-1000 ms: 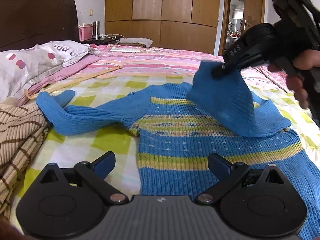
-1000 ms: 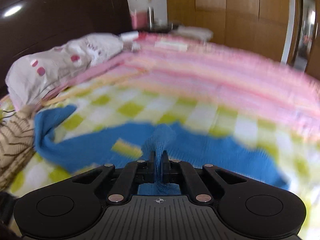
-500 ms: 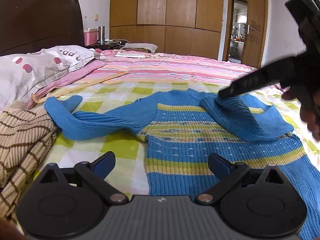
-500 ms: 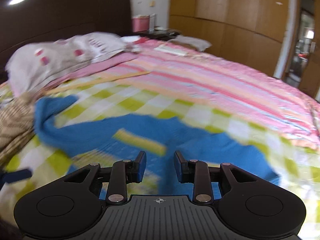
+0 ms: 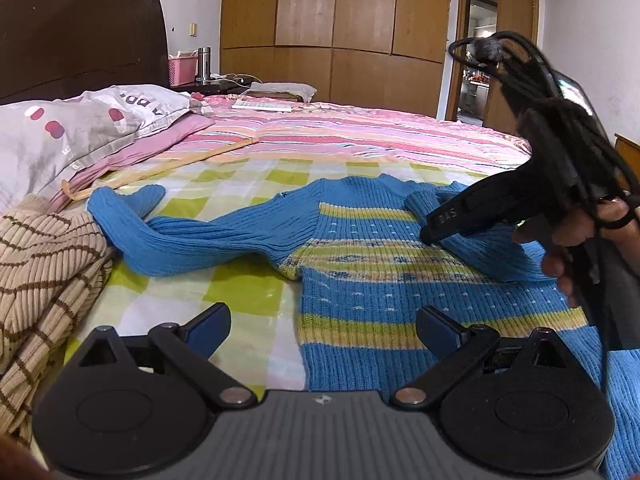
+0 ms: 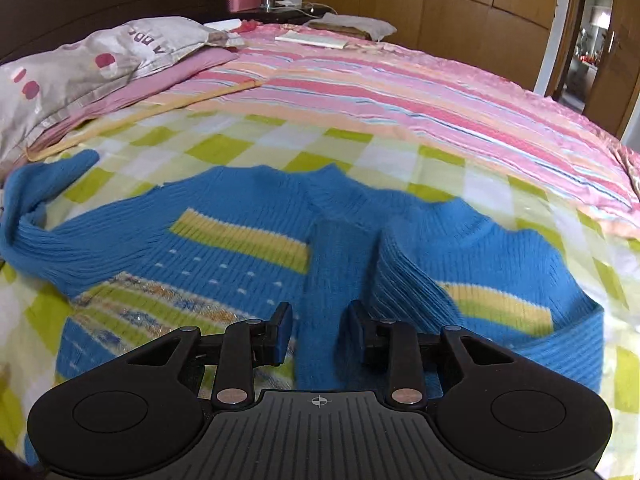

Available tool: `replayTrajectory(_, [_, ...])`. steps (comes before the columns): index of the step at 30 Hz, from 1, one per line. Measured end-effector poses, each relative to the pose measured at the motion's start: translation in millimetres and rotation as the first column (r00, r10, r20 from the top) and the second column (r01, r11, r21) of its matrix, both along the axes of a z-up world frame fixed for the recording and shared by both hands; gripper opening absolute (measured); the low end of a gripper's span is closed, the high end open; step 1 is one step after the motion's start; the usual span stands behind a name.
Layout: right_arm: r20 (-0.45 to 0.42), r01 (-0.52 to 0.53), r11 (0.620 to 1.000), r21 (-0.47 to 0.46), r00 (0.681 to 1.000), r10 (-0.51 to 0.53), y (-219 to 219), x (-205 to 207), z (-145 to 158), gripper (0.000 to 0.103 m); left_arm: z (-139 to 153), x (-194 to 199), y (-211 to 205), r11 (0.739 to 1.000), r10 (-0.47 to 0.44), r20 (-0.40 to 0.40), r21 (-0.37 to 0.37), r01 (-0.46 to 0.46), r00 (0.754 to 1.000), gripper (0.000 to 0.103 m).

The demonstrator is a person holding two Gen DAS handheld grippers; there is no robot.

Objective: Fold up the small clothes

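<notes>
A small blue knit sweater [image 5: 360, 264] with yellow-green stripes lies flat on the bed. Its right sleeve [image 5: 480, 248] is folded across the chest. Its left sleeve [image 5: 172, 240] stretches out to the left. My left gripper [image 5: 322, 326] is open and empty, low over the sweater's hem. My right gripper [image 6: 320, 330] is open, its fingers either side of the folded sleeve [image 6: 332, 280]. It also shows in the left wrist view [image 5: 432, 236], resting on that sleeve.
A beige brown-striped garment [image 5: 40, 280] lies at the left bed edge. A spotted pillow [image 5: 72, 128] lies at the headboard. Checked and pink-striped bedding [image 6: 400, 92] covers the bed. Wooden wardrobes [image 5: 340, 20] and a doorway stand behind.
My right gripper carried the right sleeve across the chest, lowered it, and opened, letting it go. My left gripper stayed open near the hem.
</notes>
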State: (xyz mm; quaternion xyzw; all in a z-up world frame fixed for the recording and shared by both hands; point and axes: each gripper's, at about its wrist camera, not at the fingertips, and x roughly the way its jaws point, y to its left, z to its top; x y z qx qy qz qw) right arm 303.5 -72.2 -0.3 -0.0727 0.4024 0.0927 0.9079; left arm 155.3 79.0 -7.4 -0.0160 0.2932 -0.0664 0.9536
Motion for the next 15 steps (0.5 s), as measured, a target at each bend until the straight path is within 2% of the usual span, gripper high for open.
replayTrajectory(2, [0.006, 0.018, 1.0, -0.01, 1.0, -0.018, 3.1, 3.3, -1.9, 0.028, 0.2, 0.0, 0.3, 1.0, 0.001, 0.001, 0.001, -0.001, 1.0, 0.103])
replayTrajectory(4, [0.008, 0.026, 1.0, -0.001, 1.0, -0.026, 3.2, 5.6, 1.7, 0.01, 1.1, 0.0, 0.8, 1.0, 0.004, 0.006, 0.0, -0.004, 1.0, 0.103])
replayTrajectory(5, [0.012, 0.025, 1.0, 0.014, 1.0, -0.025, 2.7, 4.7, 5.8, 0.007, 1.8, 0.0, 1.6, 1.0, 0.005, 0.009, -0.002, -0.005, 1.0, 0.103])
replayTrajectory(7, [0.039, -0.005, 0.997, 0.076, 0.999, 0.002, 3.5, 0.2, 17.8, 0.007, 4.1, -0.1, 4.3, 1.0, 0.011, 0.017, -0.006, -0.011, 1.0, 0.103])
replayTrajectory(11, [0.125, -0.174, 0.965, 0.195, 0.98, 0.152, 17.5, -21.2, 37.2, 0.007, 7.2, 0.2, 10.3, 0.999, 0.034, 0.031, -0.011, -0.034, 0.999, 0.103])
replayTrajectory(12, [0.132, -0.219, 0.955, 0.2, 0.972, 0.195, 22.7, -25.3, 37.4, 0.007, 7.0, 0.6, 11.3, 0.999, 0.037, 0.032, -0.009, -0.037, 0.999, 0.103])
replayTrajectory(15, [0.085, -0.275, 0.955, 0.115, 0.96, 0.266, 35.9, -29.8, 26.3, 0.011, 4.3, 1.3, 10.7, 0.999, 0.041, 0.03, 0.01, -0.041, 0.999, 0.103])
